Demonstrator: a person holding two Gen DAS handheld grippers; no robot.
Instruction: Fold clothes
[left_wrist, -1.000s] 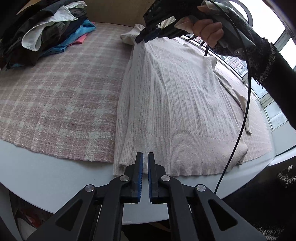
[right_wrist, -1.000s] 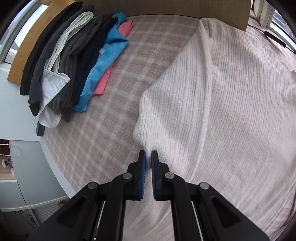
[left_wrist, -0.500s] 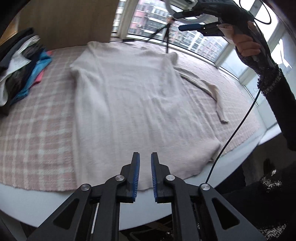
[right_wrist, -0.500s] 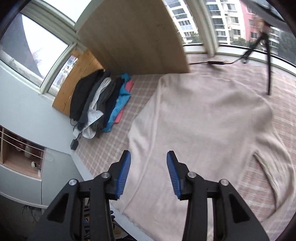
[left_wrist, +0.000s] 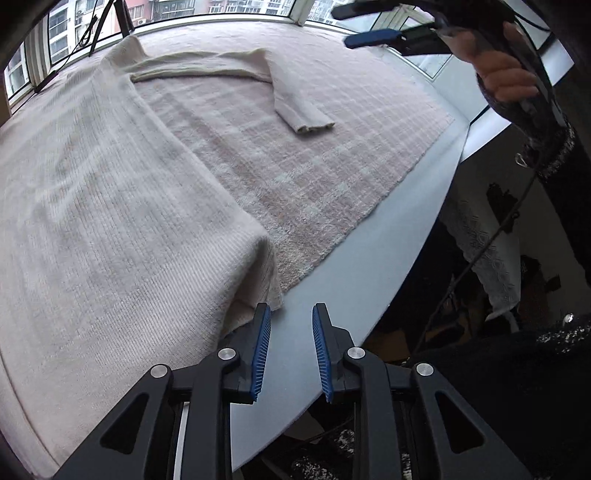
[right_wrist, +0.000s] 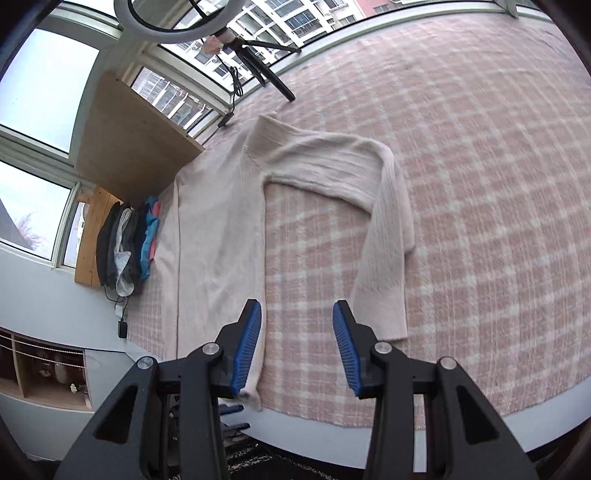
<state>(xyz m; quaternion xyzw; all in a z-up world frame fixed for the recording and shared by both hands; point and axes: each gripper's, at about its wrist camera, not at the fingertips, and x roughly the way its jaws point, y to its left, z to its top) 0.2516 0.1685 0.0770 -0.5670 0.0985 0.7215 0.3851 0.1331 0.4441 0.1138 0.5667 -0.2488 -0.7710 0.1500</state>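
A pink checked blanket (right_wrist: 480, 177) covers the table. On it, ahead of both jaws, lies a cream sweater (right_wrist: 218, 229), body apparently folded once, one sleeve (right_wrist: 388, 251) still spread aside: folding looks begun, sleeve and later folds remain. Right gripper (right_wrist: 297, 347) hangs moderately open, empty. Left gripper (left_wrist: 290, 354), jaws opening, empty, beside the hem corner
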